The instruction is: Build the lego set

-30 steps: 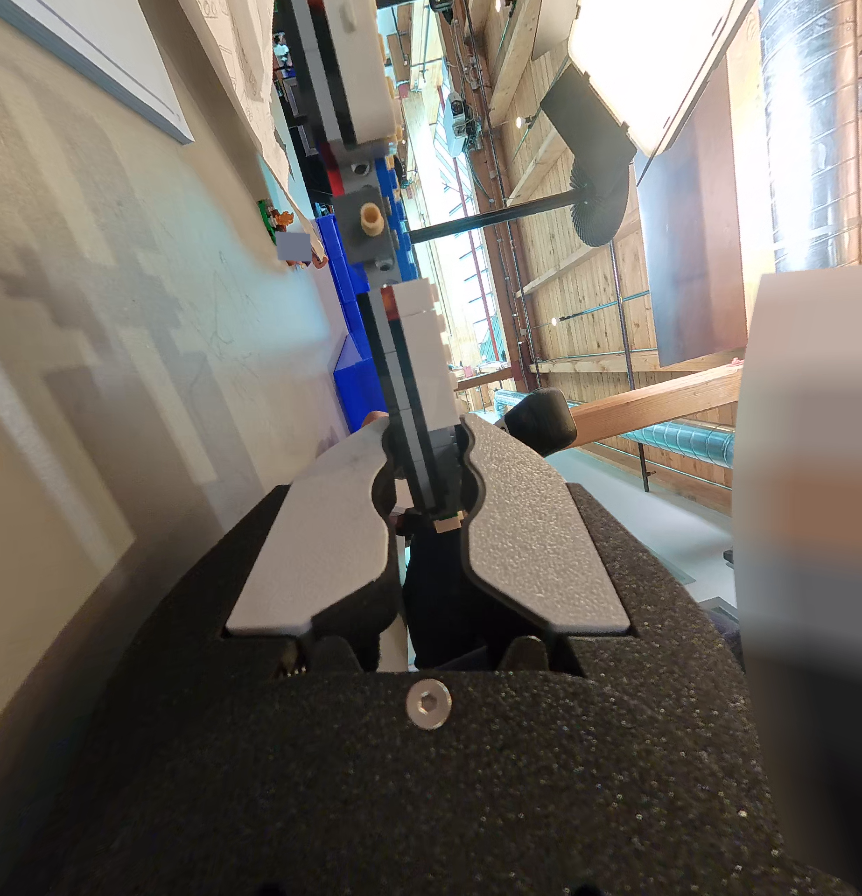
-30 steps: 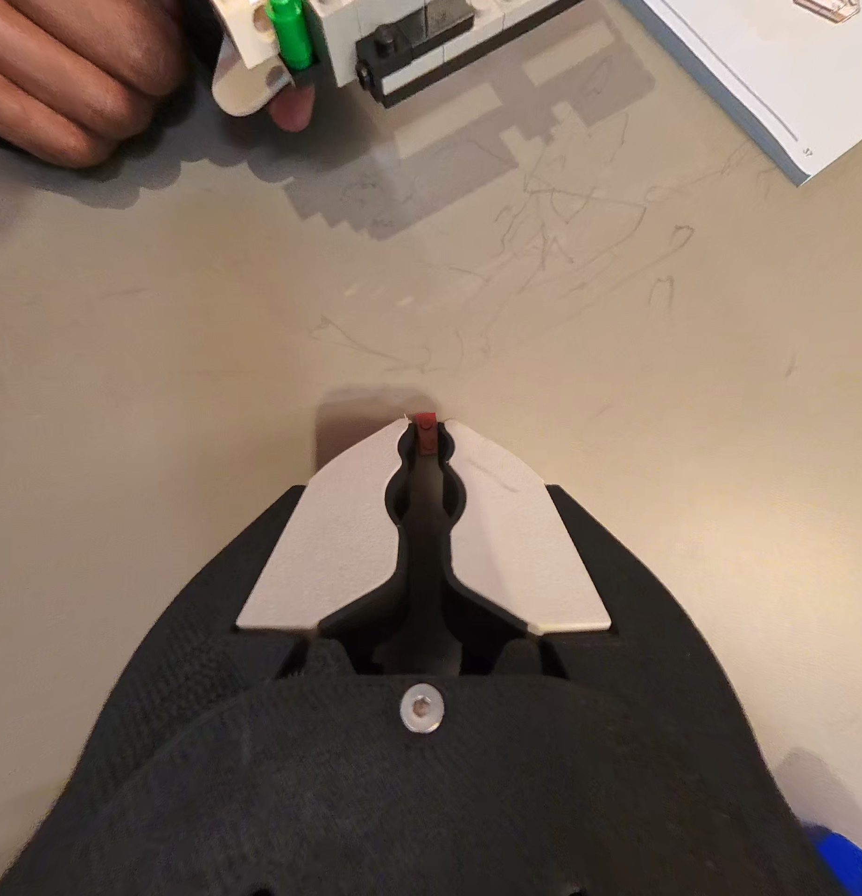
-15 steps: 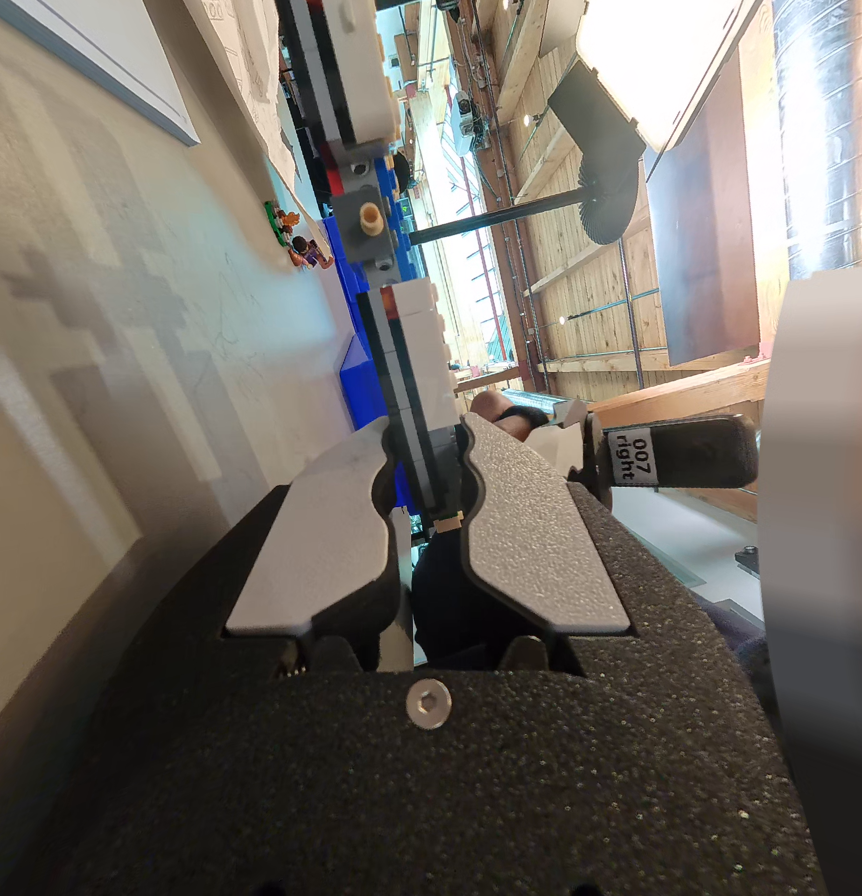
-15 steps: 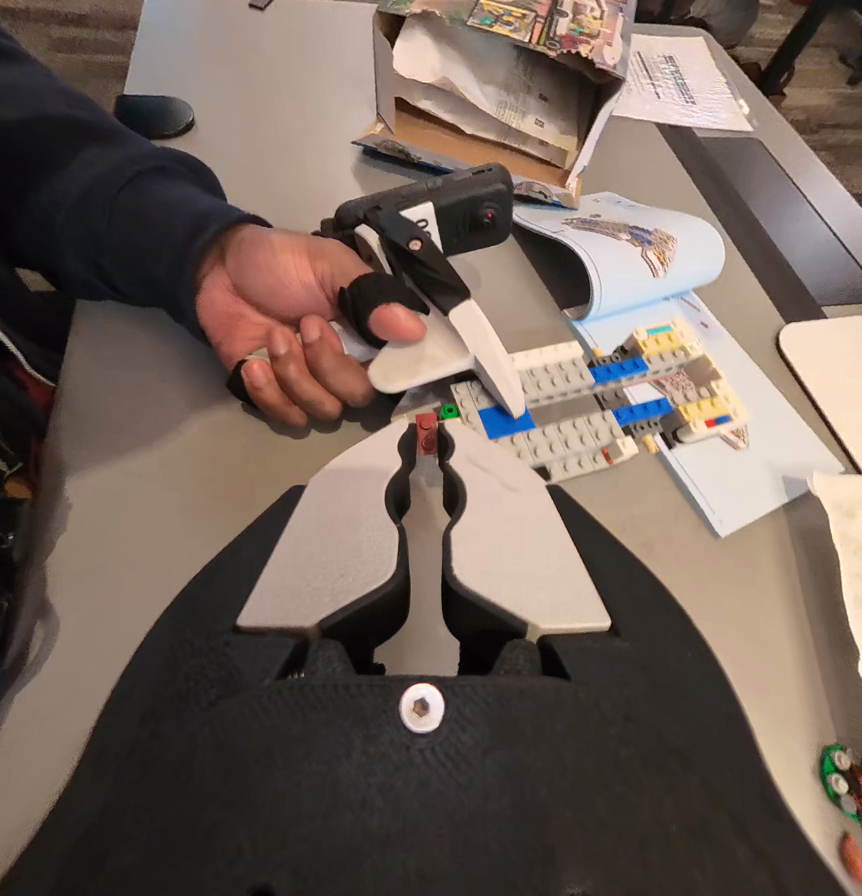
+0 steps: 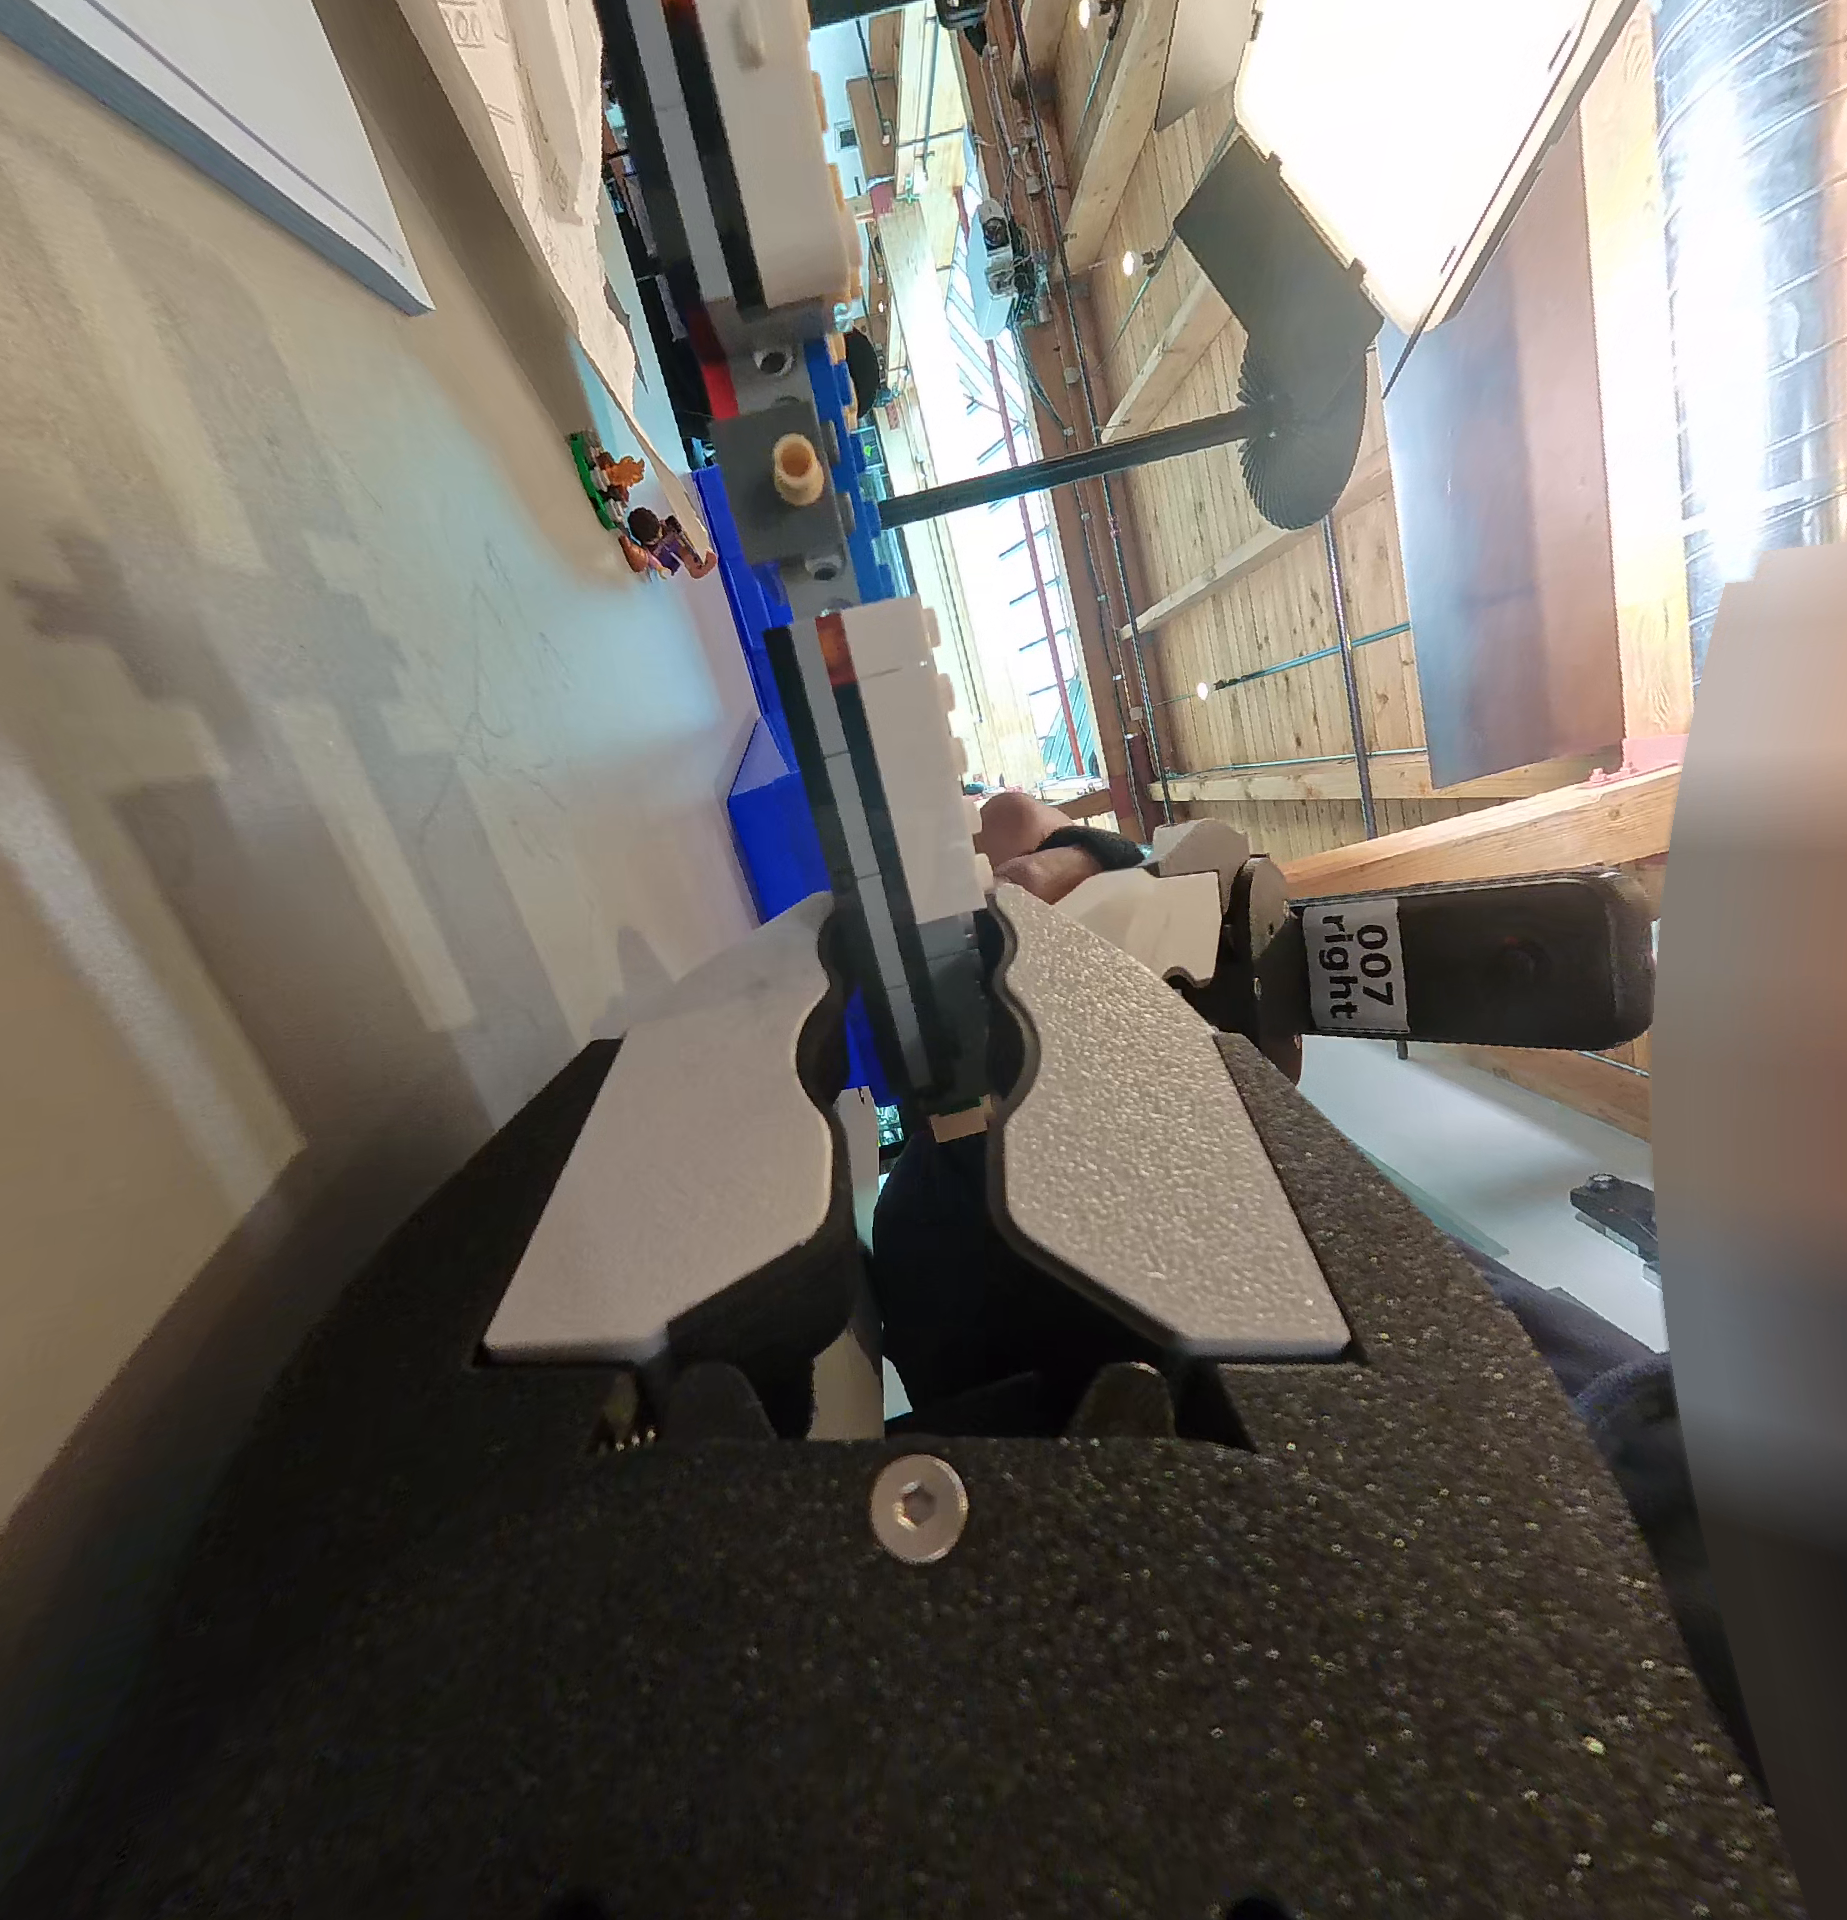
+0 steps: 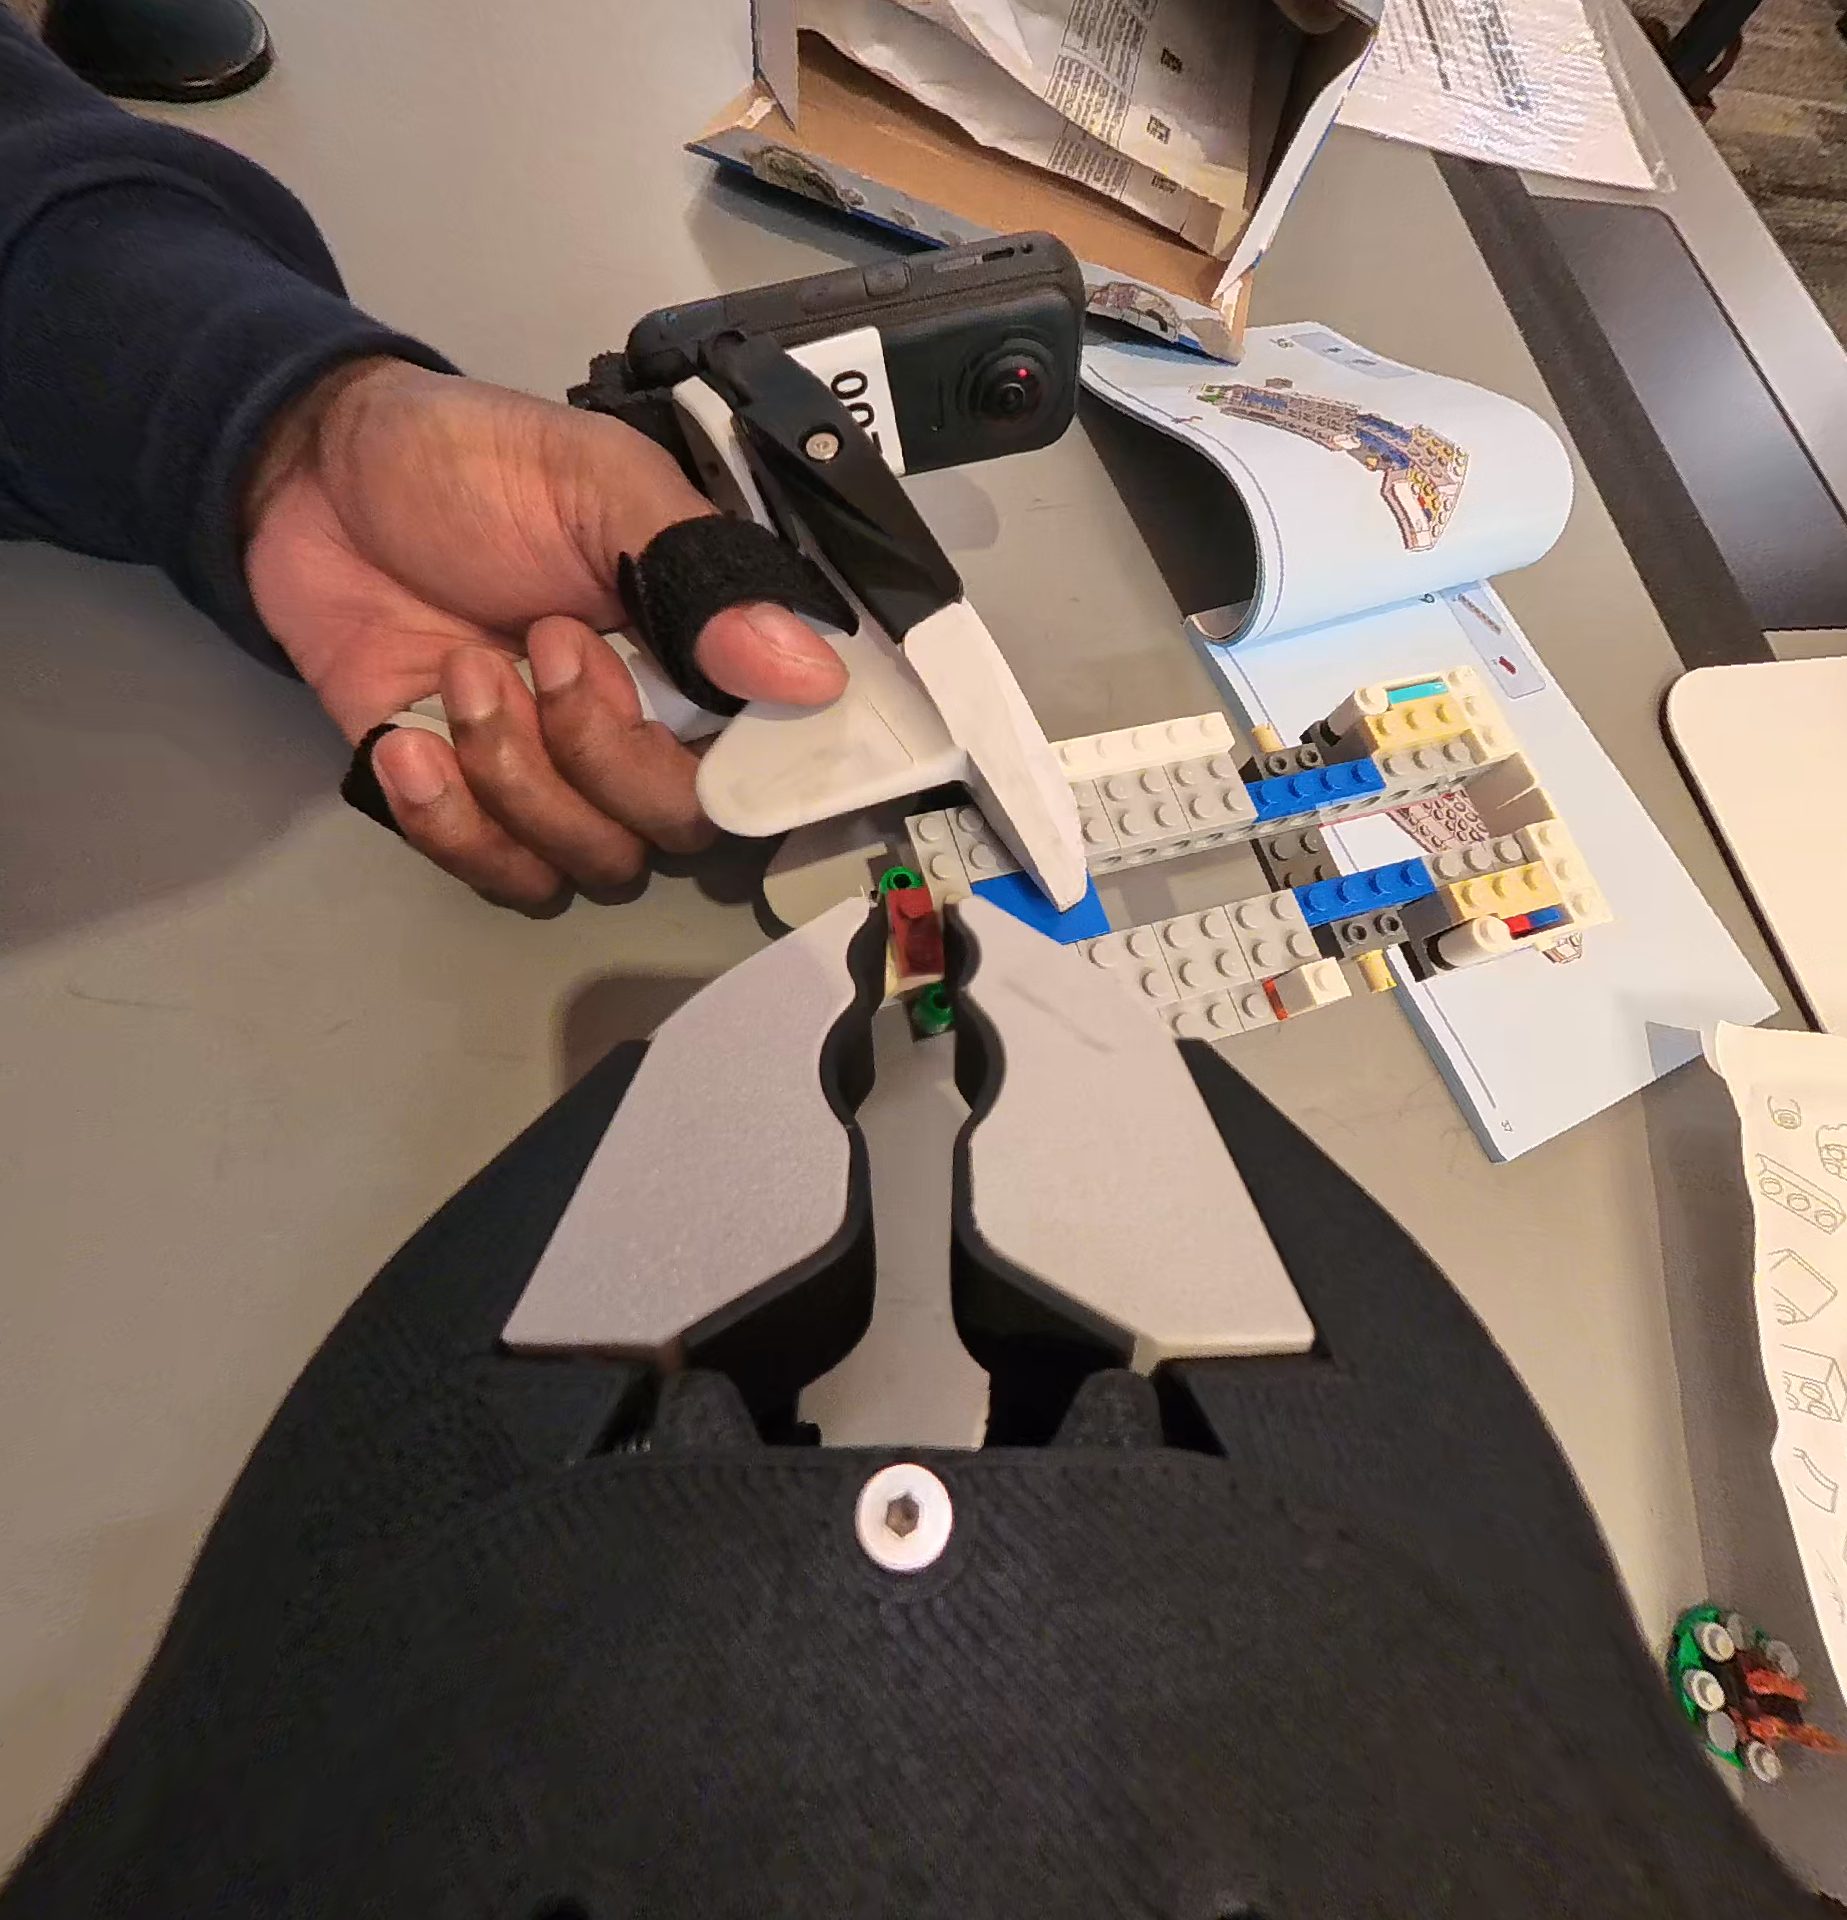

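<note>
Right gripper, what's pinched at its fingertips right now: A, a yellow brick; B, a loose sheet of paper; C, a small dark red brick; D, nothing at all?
C: the right gripper has a small dark red brick between its fingertips.

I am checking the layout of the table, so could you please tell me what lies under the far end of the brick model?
An open light-blue instruction booklet lies under the brick model's far end, printed pages up. The model covers part of the page, so what is printed beneath cannot be seen.
</note>
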{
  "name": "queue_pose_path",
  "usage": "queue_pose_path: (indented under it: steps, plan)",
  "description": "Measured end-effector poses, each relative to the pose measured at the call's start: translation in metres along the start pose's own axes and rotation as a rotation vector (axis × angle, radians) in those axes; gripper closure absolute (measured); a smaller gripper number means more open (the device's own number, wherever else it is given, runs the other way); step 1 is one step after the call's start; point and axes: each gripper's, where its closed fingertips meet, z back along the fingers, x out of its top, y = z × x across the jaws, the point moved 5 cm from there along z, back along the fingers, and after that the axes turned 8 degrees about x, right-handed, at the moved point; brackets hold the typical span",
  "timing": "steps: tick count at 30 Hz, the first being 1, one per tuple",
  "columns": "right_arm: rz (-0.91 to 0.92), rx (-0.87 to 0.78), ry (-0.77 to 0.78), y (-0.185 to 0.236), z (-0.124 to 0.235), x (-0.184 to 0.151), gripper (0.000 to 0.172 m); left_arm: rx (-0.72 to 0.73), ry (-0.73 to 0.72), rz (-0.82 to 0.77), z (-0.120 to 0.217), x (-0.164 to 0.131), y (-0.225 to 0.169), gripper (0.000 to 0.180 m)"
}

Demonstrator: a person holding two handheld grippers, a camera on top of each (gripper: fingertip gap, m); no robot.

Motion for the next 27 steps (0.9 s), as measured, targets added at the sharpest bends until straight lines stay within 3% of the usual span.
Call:
queue_pose_path:
  steps: [10,15,27]
  plan:
    - [0.064,-0.036,-0.068,0.006,0.007,0.001,0.156,-0.002,-0.007,0.009,0.001,0.001,0.001,0.159]
    - [0.260,-0.149,-0.077,0.021,0.008,-0.007,0.149,-0.001,-0.009,0.011,0.001,0.001,0.001,0.159]
    - [0.692,-0.507,0.100,0.030,-0.011,-0.015,0.145,0.009,-0.011,-0.001,0.000,0.001,0.001,0.159]
